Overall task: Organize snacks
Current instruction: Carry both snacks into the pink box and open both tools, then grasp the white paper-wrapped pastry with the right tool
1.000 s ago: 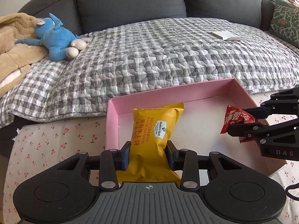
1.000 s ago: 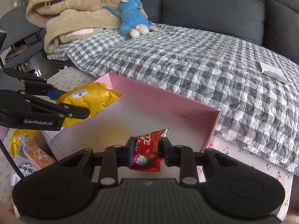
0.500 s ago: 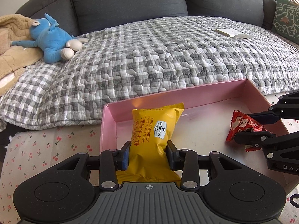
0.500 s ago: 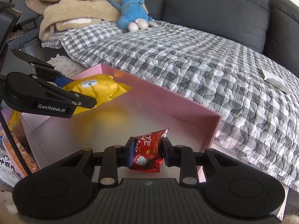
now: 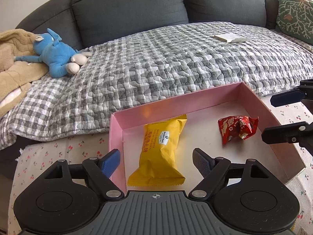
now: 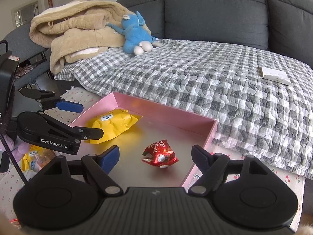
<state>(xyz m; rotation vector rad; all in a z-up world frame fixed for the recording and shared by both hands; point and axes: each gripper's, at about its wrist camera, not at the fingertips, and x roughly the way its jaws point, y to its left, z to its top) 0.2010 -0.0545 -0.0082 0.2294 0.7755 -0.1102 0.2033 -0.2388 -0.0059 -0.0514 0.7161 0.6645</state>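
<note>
Tilting downward over the pink box [image 5: 256, 105], both grippers have their jaws spreading apart, pads touching nothing. The left gripper [image 5: 156, 161] straddles the yellow snack packet [image 5: 162, 148], lying flat on the box floor at its nine o'clock end. The right gripper [image 6: 155, 155] frames the red candy wrapper [image 6: 160, 155], toward three o'clock.

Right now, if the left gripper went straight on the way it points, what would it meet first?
Probably the yellow snack packet, which lies between the opening fingers of the left gripper, untouched by them, on the floor of the pink box; depth is unclear.
</note>
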